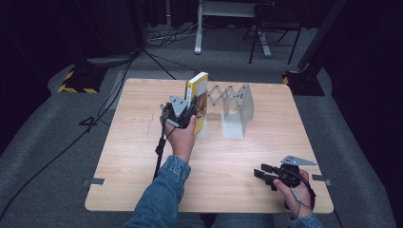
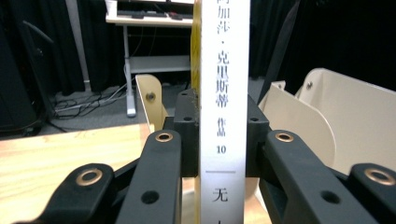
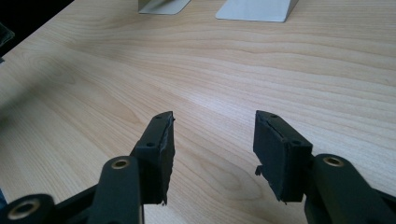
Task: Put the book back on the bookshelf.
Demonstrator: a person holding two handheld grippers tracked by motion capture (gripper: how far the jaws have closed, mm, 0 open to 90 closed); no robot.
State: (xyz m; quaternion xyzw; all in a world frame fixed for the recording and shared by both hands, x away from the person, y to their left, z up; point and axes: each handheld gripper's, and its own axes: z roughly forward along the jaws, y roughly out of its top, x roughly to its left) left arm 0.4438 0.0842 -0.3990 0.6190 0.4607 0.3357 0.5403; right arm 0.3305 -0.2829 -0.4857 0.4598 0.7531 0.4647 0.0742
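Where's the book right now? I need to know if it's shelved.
In the high view the book stands upright at the left end of the folding rack, mid-table, its spine clamped by the left gripper.

Pale wood grain, matt black plastic and painted metal at a work table.

The table (image 1: 142, 142) shows a light wood-look top, smooth with a soft sheen and fine streaked grain. The left gripper (image 1: 186, 113) and right gripper (image 3: 214, 149) look like matt black plastic with brass-coloured rivets; the right one's pads (image 3: 164, 149) seem rubbery and rough at the edges. The book (image 2: 223, 93) has a smooth white paper spine with printed characters and a glossy yellow cover. The expanding book rack (image 1: 236, 111) looks like cream-painted sheet metal, smooth and satin. The sleeve (image 1: 159, 194) is blue denim cloth. The floor (image 1: 47, 142) appears as grey, rough carpet.
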